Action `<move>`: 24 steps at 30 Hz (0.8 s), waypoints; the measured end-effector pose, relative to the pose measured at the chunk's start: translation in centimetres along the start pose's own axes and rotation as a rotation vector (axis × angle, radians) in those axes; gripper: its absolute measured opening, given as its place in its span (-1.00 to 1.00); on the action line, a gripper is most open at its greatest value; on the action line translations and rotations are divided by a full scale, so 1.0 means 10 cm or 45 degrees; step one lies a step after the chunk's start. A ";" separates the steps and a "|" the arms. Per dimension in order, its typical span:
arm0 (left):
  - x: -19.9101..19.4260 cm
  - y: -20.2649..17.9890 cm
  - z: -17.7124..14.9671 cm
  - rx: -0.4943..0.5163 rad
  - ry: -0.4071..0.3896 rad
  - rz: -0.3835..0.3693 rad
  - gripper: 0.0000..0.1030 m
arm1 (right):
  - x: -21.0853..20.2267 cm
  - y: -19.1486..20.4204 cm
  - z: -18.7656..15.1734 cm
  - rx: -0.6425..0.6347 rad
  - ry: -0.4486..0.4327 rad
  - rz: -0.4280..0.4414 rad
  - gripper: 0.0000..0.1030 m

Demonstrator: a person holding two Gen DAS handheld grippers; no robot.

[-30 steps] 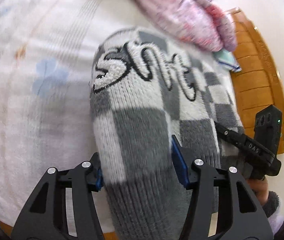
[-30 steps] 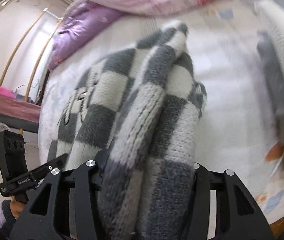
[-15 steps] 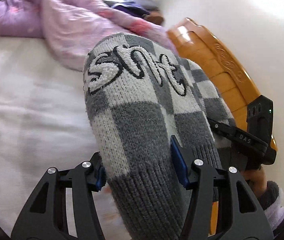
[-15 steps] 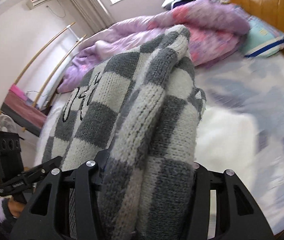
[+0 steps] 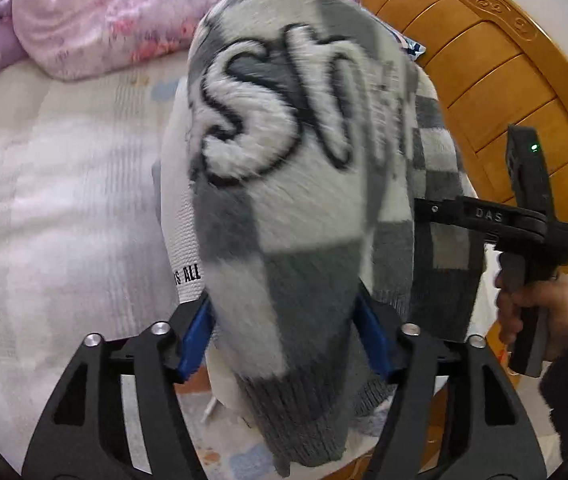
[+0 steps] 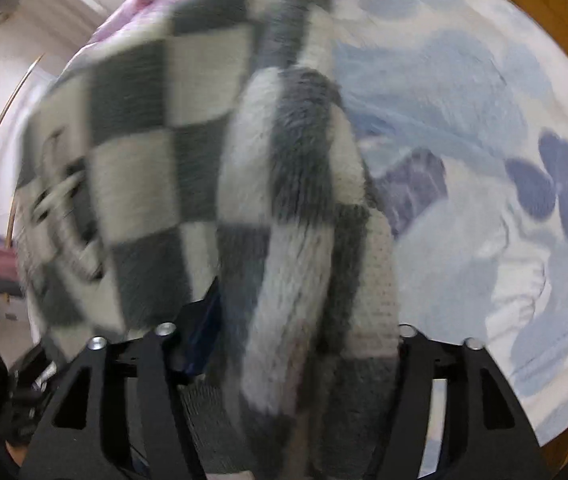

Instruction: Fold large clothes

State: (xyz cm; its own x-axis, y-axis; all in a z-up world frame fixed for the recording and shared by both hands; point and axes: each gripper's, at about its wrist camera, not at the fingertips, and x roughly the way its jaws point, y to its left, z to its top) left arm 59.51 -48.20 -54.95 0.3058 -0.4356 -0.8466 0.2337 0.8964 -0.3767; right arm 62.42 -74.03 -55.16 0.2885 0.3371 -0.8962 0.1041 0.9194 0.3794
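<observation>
A grey-and-white checkered knit sweater [image 5: 284, 208] with fuzzy white lettering hangs bunched in the air over the bed. My left gripper [image 5: 284, 332] is shut on a thick fold of it near the ribbed hem. My right gripper [image 6: 295, 336] is shut on another bunched part of the sweater [image 6: 204, 168], which fills that blurred view. The right gripper also shows in the left wrist view [image 5: 523, 232], held in a hand at the sweater's right edge. A white garment with black print [image 5: 180, 216] lies beneath the sweater.
The white quilted bedsheet [image 5: 56, 208] spreads to the left. A crumpled pink and purple duvet [image 5: 116, 12] lies at the far side. The wooden headboard [image 5: 503, 80] curves along the right. The sheet with blue flower print [image 6: 523, 184] lies right of the sweater.
Both grippers swung with the sweater back down over the bed. The sweater is closer to the left camera and blurred with motion. Both grips stayed shut.
</observation>
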 end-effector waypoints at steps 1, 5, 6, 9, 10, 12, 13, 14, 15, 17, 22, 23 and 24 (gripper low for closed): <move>-0.01 -0.01 -0.01 0.010 -0.003 0.013 0.43 | -0.02 0.00 -0.02 -0.010 -0.008 -0.013 0.28; -0.10 0.01 0.00 -0.006 -0.037 0.041 0.46 | -0.20 0.04 -0.05 -0.057 -0.003 -0.182 0.43; -0.15 0.03 0.01 -0.033 -0.050 0.034 0.48 | -0.25 0.07 -0.05 -0.074 -0.007 -0.237 0.44; -0.31 0.05 0.01 -0.066 -0.080 0.072 0.57 | -0.51 0.15 -0.13 -0.142 -0.040 -0.429 0.44; -0.36 0.08 0.00 -0.075 -0.079 0.090 0.58 | -0.62 0.26 -0.19 -0.176 -0.073 -0.465 0.44; -0.42 0.14 0.00 -0.100 -0.070 0.109 0.59 | -0.76 0.46 -0.34 -0.220 -0.123 -0.412 0.44; -0.45 0.16 -0.01 -0.113 -0.067 0.119 0.59 | -0.73 0.55 -0.41 -0.230 -0.110 -0.329 0.42; -0.47 0.20 -0.03 -0.132 -0.062 0.133 0.59 | -0.64 0.57 -0.47 -0.233 -0.079 -0.275 0.38; -0.52 0.21 -0.07 -0.146 -0.052 0.145 0.59 | -0.52 0.58 -0.48 -0.237 -0.041 -0.242 0.33; -0.58 0.27 -0.11 -0.158 -0.042 0.169 0.59 | -0.20 0.54 -0.49 -0.205 0.038 -0.145 0.31; -0.72 0.43 -0.15 -0.181 -0.043 0.204 0.59 | 0.30 0.33 -0.47 -0.089 0.121 -0.110 0.47; -0.75 0.45 -0.16 -0.179 -0.044 0.215 0.59 | 0.28 0.29 -0.48 -0.090 0.125 -0.104 0.46; -0.78 0.45 -0.16 -0.177 -0.046 0.227 0.59 | 0.22 0.28 -0.49 -0.086 0.132 -0.110 0.44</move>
State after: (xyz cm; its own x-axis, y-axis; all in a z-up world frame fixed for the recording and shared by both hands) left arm 56.68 -40.61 -50.60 0.3640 -0.2698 -0.8914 0.0442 0.9610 -0.2728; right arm 58.68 -69.69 -57.24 0.1808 0.2720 -0.9452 0.0593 0.9562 0.2865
